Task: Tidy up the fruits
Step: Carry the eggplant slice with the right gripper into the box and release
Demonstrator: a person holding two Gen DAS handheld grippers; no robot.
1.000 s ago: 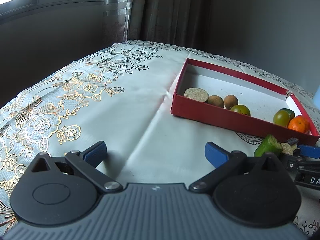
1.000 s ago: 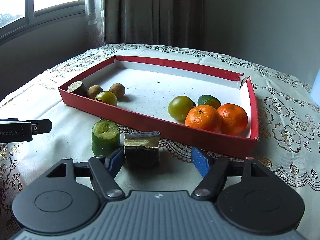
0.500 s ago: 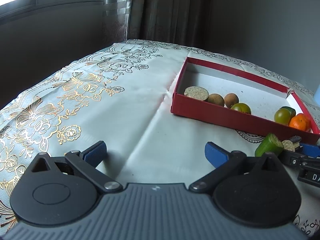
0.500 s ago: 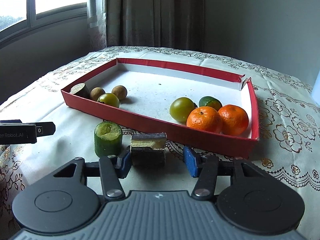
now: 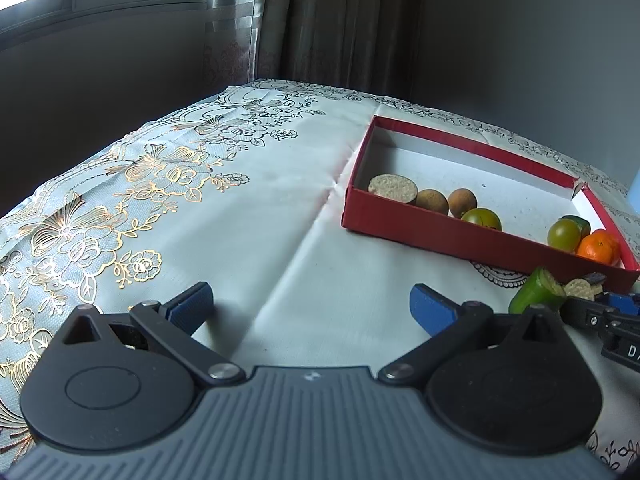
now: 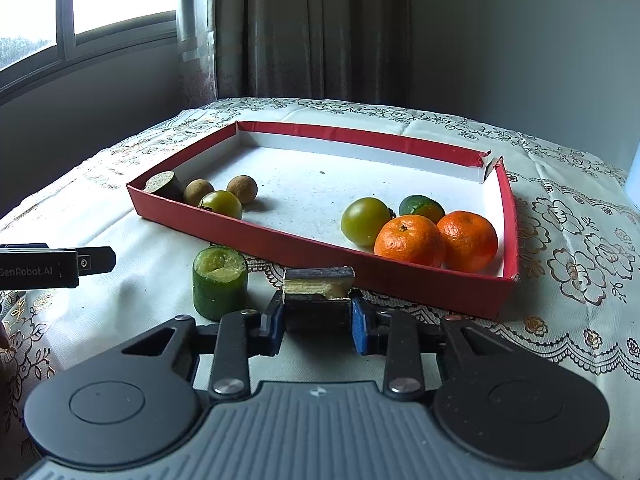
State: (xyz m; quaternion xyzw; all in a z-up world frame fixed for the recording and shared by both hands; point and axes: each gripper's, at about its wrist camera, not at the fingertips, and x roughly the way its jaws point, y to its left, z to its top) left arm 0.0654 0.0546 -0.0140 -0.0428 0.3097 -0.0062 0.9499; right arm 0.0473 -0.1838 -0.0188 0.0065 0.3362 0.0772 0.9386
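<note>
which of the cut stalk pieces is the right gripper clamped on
The dark-skinned piece with the pale cut top, pinched between the right gripper pads. The green piece stands free beside it; the third piece sits in the red tray.

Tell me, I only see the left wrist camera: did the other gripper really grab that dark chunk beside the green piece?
Observer: Yes. The right gripper has just been closing, and its fingers now press both sides of the dark chunk.
Child: How many oranges are in the box?
Observer: Two oranges, side by side in the red box, near its right end.
Child: Is the green piece standing?
Observer: Yes, the green piece is upright, cut end up, apart from the chunk.
</note>
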